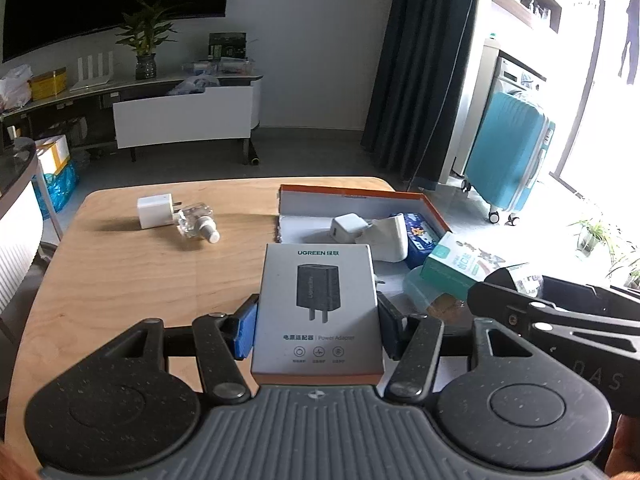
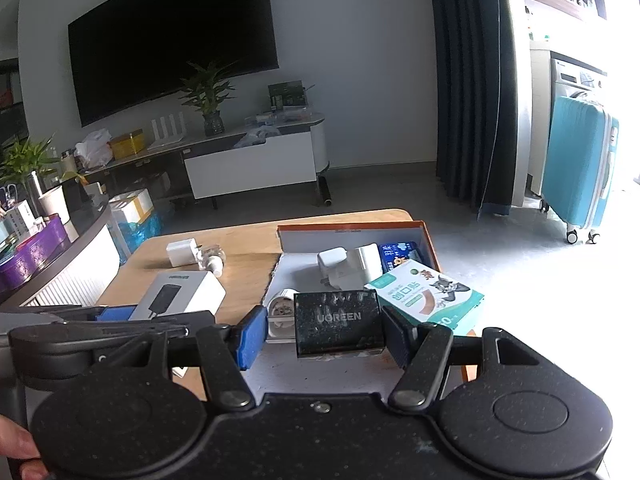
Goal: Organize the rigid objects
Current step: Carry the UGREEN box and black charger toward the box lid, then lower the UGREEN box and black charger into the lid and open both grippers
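The left claw (image 1: 318, 320) pinches a grey charger box (image 1: 318, 308) by its two long sides, the blue pads pressed flat against it, and holds it above the wooden table (image 1: 120, 272) just beside the near left corner of an open orange-rimmed tray (image 1: 434, 210). The right claw (image 2: 326, 334) pinches a black charger (image 2: 338, 322) between its pads, over the near end of the same tray.

Inside the tray lie two white chargers (image 1: 348, 229), a dark blue packet (image 1: 418, 236) and a green-and-white plaster box (image 2: 426, 296) tilted against the right rim. A round white plug (image 2: 280, 312) shows just behind the right claw's left pad.

On the bare table, well apart from the tray, a white cube charger (image 1: 154, 211) touches a small clear bottle (image 1: 198, 224) lying on its side.
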The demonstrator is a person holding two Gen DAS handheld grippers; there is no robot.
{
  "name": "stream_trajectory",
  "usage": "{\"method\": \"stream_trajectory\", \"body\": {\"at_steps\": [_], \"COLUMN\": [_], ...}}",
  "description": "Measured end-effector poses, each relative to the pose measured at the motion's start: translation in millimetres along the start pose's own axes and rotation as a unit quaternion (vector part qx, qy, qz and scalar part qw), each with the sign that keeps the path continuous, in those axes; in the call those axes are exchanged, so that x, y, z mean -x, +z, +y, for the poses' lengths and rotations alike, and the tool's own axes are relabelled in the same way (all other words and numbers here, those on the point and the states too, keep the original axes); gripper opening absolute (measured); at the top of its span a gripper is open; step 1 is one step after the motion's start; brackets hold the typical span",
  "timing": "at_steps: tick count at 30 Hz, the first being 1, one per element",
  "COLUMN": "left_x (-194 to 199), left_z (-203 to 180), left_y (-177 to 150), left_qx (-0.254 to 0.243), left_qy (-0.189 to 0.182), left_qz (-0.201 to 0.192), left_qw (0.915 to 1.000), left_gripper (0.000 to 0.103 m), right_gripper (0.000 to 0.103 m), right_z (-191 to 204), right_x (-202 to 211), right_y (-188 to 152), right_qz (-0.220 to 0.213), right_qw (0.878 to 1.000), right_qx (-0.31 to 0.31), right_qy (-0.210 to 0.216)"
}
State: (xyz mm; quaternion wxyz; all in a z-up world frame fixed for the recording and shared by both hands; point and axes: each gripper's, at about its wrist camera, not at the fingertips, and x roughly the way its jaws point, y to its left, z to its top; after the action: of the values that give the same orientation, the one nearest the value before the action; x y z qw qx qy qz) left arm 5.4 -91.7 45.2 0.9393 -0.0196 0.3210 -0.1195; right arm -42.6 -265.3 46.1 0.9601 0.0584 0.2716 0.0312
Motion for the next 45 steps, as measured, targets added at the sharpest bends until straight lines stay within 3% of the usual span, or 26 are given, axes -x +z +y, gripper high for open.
{"method": "stream_trajectory", "body": {"at_steps": [22,45], "left_x": [-18.2,-51.1], "left_z": [-16.9,-21.4], "left_y": [22.0,40.6], "left_qx": [-0.017,-0.018], "left_qy": [-0.014,-0.021], "left_qz": [-0.001,0.018], "left_qw": [0.9998,0.9995], "left_gripper": [0.059,0.059], "right_gripper": [0.074,0.074], "right_z": [-22.9,-43.2], "right_x": [-13.2,-52.2], "right_y": [33.3,66.6], "right_qz": [-0.02,-0.009], "right_qw": [1.0,1.0], "right_qx": [-0.014,-0.02], "right_qy": [-0.01,-0.02]}}
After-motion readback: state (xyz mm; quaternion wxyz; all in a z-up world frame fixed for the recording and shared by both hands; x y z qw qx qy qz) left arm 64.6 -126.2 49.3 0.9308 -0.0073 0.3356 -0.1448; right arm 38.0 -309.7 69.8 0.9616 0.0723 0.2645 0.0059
